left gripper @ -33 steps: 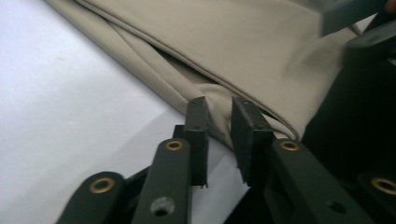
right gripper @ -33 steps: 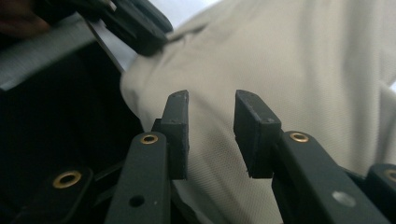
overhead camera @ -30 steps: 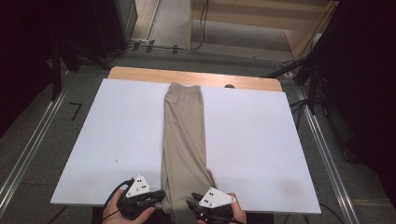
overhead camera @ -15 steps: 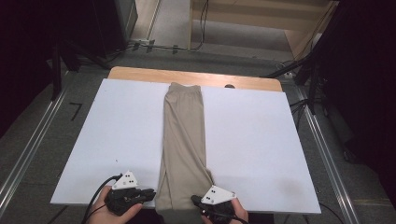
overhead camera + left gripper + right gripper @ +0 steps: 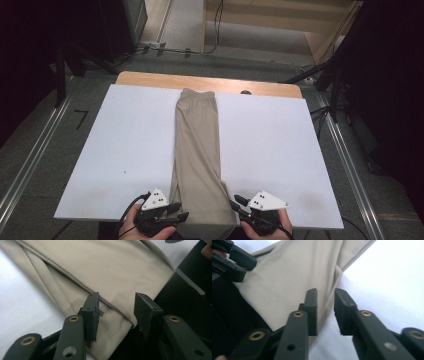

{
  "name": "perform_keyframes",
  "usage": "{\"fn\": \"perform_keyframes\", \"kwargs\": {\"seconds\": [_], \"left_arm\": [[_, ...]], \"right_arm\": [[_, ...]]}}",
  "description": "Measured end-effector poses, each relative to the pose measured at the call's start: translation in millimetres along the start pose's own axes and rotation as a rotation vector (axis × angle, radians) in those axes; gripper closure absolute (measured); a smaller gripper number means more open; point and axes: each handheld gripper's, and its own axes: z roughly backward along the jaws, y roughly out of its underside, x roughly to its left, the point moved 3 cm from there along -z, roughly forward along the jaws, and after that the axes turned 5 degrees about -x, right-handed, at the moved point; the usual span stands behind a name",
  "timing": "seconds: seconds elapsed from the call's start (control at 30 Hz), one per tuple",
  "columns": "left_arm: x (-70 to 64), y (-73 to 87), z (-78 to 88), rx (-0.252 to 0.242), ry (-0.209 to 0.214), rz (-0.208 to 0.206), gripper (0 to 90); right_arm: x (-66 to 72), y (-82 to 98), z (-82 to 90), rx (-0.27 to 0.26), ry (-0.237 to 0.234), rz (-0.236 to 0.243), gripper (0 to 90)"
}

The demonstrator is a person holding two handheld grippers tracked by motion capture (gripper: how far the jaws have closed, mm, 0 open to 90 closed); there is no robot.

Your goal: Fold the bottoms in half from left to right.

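Observation:
A pair of beige trousers point(image 5: 196, 150), folded lengthwise, lies down the middle of the white board point(image 5: 280, 145). The waistband is at the far end and the leg ends hang over the near edge. My left gripper point(image 5: 181, 217) is at the near left corner of the leg ends. It is open, with the hem edge of the trousers point(image 5: 110, 270) between its jaws point(image 5: 116, 302). My right gripper point(image 5: 238, 202) is at the near right corner, also open. Its jaws point(image 5: 325, 293) straddle the side edge of the cloth point(image 5: 287, 272) with a narrower gap.
The board rests on a wooden table top point(image 5: 150, 79) whose strip shows at the far end. Metal rails point(image 5: 345, 150) run along both sides over a grey floor. A small dark mark point(image 5: 245, 92) sits by the waistband. The left gripper point(image 5: 234, 257) appears top left in the right gripper view.
My left gripper drew back to the left, then came in again to the trousers' near left corner. My right gripper shifted a little to the right along the near edge.

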Motion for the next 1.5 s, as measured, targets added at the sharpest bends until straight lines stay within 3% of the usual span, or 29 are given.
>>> {"fn": "perform_keyframes", "kwargs": {"seconds": [0.13, 0.17, 0.2, 0.23, 0.37, 0.53, 0.67, 0.73, 0.8, 0.9, 0.93, 1.07, 1.2, 1.33, 1.4, 1.43, 1.5], "left_arm": [[-6.7, -0.9, -4.8, 0.0, -0.059, -0.041, 65.0], [-6.9, -1.3, -5.5, 0.002, -0.074, -0.052, 72.5], [-6.5, -1.9, -6.0, 0.003, -0.083, -0.055, 72.5], [-6.0, -2.4, -6.5, 0.007, -0.085, -0.063, 81.3], [-3.6, -4.7, -6.3, 0.015, -0.056, -0.082, 89.9], [3.4, -7.7, 2.8, -0.036, 0.029, -0.016, 90.0], [6.4, -9.0, 15.3, -0.07, 0.077, 0.007, 90.0], [8.4, -8.1, 21.9, -0.078, 0.097, 0.015, 90.0], [12.5, -6.1, 29.5, -0.089, 0.099, 0.034, 90.0], [20.9, -4.5, 38.1, -0.105, 0.141, 0.079, 90.0], [23.7, -3.6, 38.6, -0.101, 0.162, 0.095, 90.0], [28.3, 0.4, 32.7, -0.069, 0.164, 0.109, 90.0], [22.9, 1.5, 21.1, -0.019, 0.133, 0.069, 89.3], [19.4, 2.1, 13.0, 0.008, 0.103, 0.056, 81.6], [17.6, 2.0, 9.7, 0.013, 0.052, 0.038, 66.5], [16.3, 1.1, 9.1, 0.005, 0.034, 0.031, 66.5], [14.2, -1.6, 10.3, -0.003, -0.05, -0.019, 62.2]], "right_arm": [[-0.9, 5.0, -11.6, 0.057, -0.013, -0.006, 64.8], [-0.9, 6.2, -15.6, 0.081, 0.003, -0.008, 66.7], [-0.9, 6.2, -15.6, 0.081, 0.003, -0.008, 66.7], [-2.6, 7.1, -18.0, 0.095, 0.009, -0.026, 73.4], [-5.2, 8.9, -20.2, 0.106, 0.004, -0.055, 82.6], [-5.6, 5.8, -17.7, 0.082, -0.04, -0.091, 87.7], [3.8, -1.4, -10.8, 0.03, -0.075, -0.074, 87.8], [14.2, -5.3, -7.9, 0.006, -0.096, -0.04, 87.8], [16.8, -6.0, -7.8, 0.002, -0.103, -0.036, 87.8], [21.2, -6.6, -8.3, 0.0, -0.12, -0.04, 87.8], [21.6, -6.6, -8.1, 0.001, -0.122, -0.039, 87.8], [20.9, -5.2, -7.5, 0.012, -0.122, -0.042, 87.9], [17.2, -2.0, -9.1, 0.029, -0.114, -0.053, 87.9], [13.5, 1.3, -8.1, 0.044, -0.107, -0.059, 87.9], [11.6, 3.2, -8.2, 0.05, -0.107, -0.059, 87.9], [11.6, 3.2, -8.2, 0.05, -0.107, -0.059, 87.9], [11.7, 3.4, -8.2, 0.052, -0.104, -0.056, 87.9]]}}
